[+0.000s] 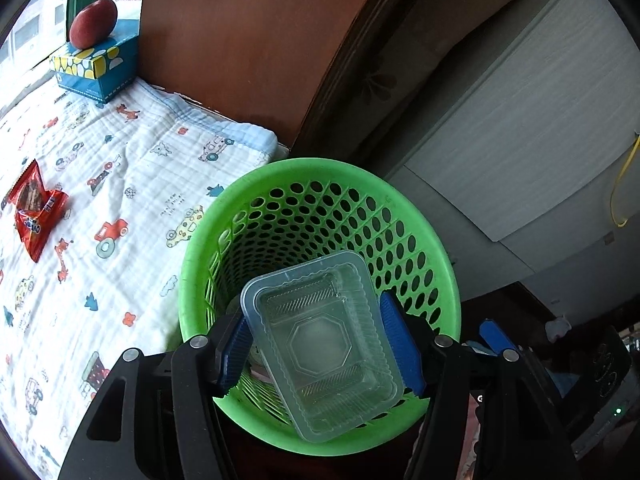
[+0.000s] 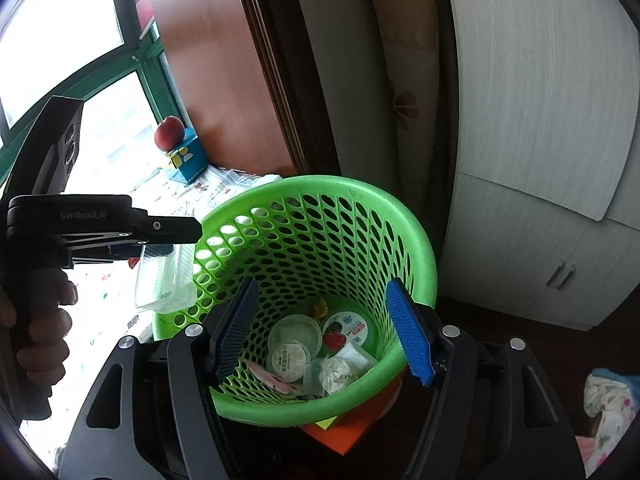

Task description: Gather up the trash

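My left gripper [image 1: 320,344] is shut on a clear plastic tray [image 1: 322,344], held over the mouth of the green perforated trash basket [image 1: 440,264]. In the right wrist view the left gripper [image 2: 160,256] holds the tray [image 2: 166,280] at the basket's left rim [image 2: 224,216]. My right gripper [image 2: 322,330] is open and empty above the basket's near rim. Inside the basket lie plastic lids [image 2: 294,340], a yogurt-type lid [image 2: 346,330] and crumpled wrappers [image 2: 340,372]. A red snack wrapper [image 1: 34,208] lies on the patterned blanket.
The blanket [image 1: 132,184] with cartoon prints covers a surface left of the basket. A blue tissue box [image 1: 96,68] with a red apple [image 1: 94,24] on it stands by the window. A brown wooden panel [image 1: 240,40] and white cabinet [image 2: 540,160] stand behind the basket.
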Demonstrator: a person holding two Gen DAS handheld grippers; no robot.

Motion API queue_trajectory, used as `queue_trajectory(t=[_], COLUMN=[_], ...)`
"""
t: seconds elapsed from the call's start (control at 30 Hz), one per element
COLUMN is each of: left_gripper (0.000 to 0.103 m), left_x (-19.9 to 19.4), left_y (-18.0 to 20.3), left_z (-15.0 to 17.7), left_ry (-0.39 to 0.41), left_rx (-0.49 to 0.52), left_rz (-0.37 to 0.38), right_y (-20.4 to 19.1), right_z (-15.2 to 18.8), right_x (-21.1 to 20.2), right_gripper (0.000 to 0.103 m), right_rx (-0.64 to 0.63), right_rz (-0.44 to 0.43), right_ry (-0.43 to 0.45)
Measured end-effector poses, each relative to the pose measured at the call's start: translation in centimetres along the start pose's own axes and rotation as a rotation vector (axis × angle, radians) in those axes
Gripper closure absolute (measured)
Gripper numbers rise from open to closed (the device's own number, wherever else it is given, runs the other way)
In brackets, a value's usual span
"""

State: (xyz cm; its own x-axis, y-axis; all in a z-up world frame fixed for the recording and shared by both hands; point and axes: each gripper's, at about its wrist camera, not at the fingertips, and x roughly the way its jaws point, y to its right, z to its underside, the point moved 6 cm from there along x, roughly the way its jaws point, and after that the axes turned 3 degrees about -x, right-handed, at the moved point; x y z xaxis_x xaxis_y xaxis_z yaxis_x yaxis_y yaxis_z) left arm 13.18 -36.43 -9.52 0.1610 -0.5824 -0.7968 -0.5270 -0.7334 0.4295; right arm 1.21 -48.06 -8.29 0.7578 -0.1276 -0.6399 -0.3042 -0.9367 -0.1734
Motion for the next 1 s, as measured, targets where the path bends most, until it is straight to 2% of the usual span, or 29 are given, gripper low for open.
queue_trajectory(t=[0.03,0.2,0.53,0.77,0.83,1.0], left_gripper=[0.039,0.039,0.037,0.037,0.034,0.034], left_x=[0.1,-0.3,-2.8,-5.6,-6.5,-8.3], left_y=[0.0,-0.5,-4.1,-9.0,-10.9,-15.8], left_z=[0.0,0.0,-0.6,-1.3,-1.4,-2.0], left_ry=[-0.001,0.000,0.055,0.105,0.124,0.150], left_rx=[-0.004,-0.017,-0.047,-0.094,-0.112,-0.175], left_rz=[0.002,0.005,-0.059,-0.140,-0.188,-0.259], right_y=[0.0,-0.1,-2.1,-4.5,-5.3,-7.2], right_z=[0.0,0.1,-0.4,-1.0,-1.2,-1.5], right_x=[0.0,0.0,0.3,1.0,1.2,1.8], right_gripper=[0.037,0.037,0.034,0.031,0.031,0.031], right_rx=[0.001,-0.001,-0.030,-0.058,-0.068,-0.090], right_rz=[-0.001,-0.003,-0.038,-0.082,-0.093,-0.118], right_ry=[0.000,0.000,0.000,-0.007,-0.008,-0.016])
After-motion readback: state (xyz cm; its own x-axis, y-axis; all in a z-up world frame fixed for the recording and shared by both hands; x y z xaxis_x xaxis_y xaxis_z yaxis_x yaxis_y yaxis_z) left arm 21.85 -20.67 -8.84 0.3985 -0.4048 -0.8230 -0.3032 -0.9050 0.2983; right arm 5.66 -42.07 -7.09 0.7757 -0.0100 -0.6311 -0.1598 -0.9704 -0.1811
